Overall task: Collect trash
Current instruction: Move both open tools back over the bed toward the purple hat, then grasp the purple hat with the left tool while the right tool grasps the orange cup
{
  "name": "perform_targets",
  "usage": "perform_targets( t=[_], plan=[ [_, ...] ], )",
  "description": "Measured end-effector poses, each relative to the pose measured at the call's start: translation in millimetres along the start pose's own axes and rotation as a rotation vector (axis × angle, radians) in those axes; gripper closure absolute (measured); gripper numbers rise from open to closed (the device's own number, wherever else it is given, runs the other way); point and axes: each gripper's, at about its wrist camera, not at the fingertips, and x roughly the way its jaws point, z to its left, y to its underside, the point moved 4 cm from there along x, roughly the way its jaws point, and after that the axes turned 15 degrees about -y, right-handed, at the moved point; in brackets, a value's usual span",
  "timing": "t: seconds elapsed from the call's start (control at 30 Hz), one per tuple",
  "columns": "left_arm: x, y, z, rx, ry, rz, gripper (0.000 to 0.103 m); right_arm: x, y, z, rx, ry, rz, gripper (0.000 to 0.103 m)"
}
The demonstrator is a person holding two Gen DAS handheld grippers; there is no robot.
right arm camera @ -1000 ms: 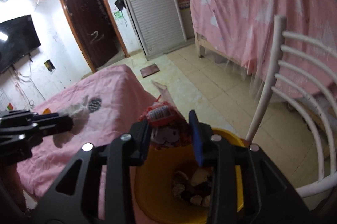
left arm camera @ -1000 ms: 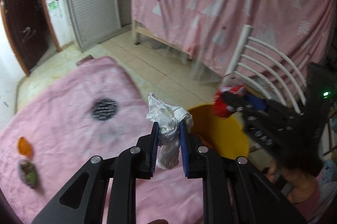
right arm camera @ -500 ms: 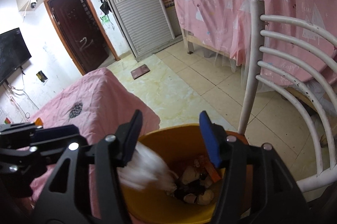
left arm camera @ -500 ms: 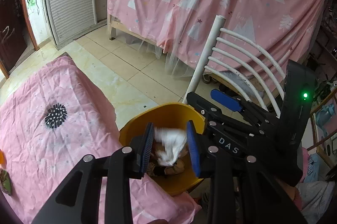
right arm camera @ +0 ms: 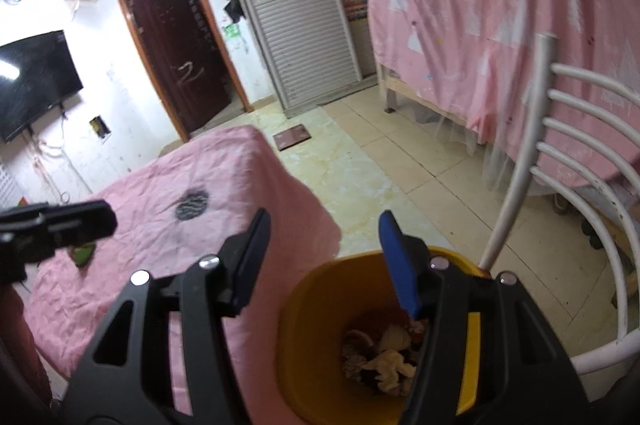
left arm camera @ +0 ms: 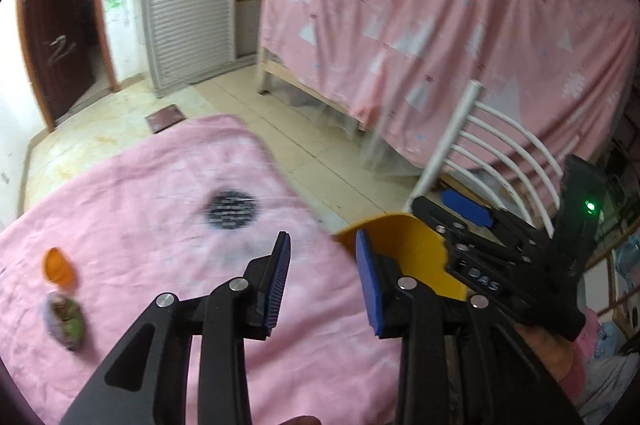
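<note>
A yellow bin (right arm camera: 320, 289) stands on the floor by the corner of a table under a pink cloth (left arm camera: 140, 205). Crumpled paper and wrappers (right arm camera: 384, 357) lie in the bottom of the bin. My right gripper (right arm camera: 324, 221) hangs open and empty above the bin's rim. My left gripper (left arm camera: 322, 245) is over the cloth just left of the bin (left arm camera: 400, 245), its jaws opening with nothing between them. An orange scrap (left arm camera: 58, 263) and a greenish round wrapper (left arm camera: 66, 317) lie on the cloth at the far left.
A white slatted chair (right arm camera: 560, 145) stands right behind the bin. Beyond it is a bed hung with a pink curtain (left arm camera: 440, 25). A dark flat square (right arm camera: 292, 139) lies on the tiled floor near the door. A black round print (left arm camera: 232, 211) marks the cloth.
Both grippers opened and let go: the white tissue and the red wrapper fell into the bin. The left gripper then swung back left, from over the bin to over the cloth.
</note>
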Motion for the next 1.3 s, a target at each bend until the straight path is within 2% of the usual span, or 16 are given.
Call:
perform_targets(
  t=[0.1, 0.17, 0.23, 0.4, 0.7, 0.77, 0.97, 1.3],
  plan=[
    [-6, 2, 32, -0.034, -0.047, -0.013, 0.070, 11, -3, 21, -0.024, -0.028, 0.010, 0.048],
    [-10, 4, 56, -0.057, -0.084, -0.020, 0.066, 19, -5, 34, -0.039, -0.043, 0.018, 0.042],
    [-11, 7, 77, -0.076, -0.116, -0.022, 0.061, 30, -6, 52, -0.068, -0.059, 0.037, 0.042],
    [-13, 16, 127, -0.131, -0.197, -0.013, 0.060, 58, -10, 95, -0.132, -0.108, 0.079, 0.042],
    [-1, 37, 195, -0.231, -0.278, 0.049, 0.060, 92, -8, 157, -0.227, -0.167, 0.146, 0.041],
    [5, 44, 204, -0.248, -0.285, 0.069, 0.060, 99, -7, 167, -0.242, -0.174, 0.158, 0.034],
    [23, 58, 224, -0.288, -0.277, 0.119, 0.060, 117, -1, 186, -0.273, -0.184, 0.195, 0.034],
    [45, 78, 229, -0.289, -0.246, 0.174, 0.062, 141, 1, 207, -0.300, -0.193, 0.231, 0.031]
  ],
)
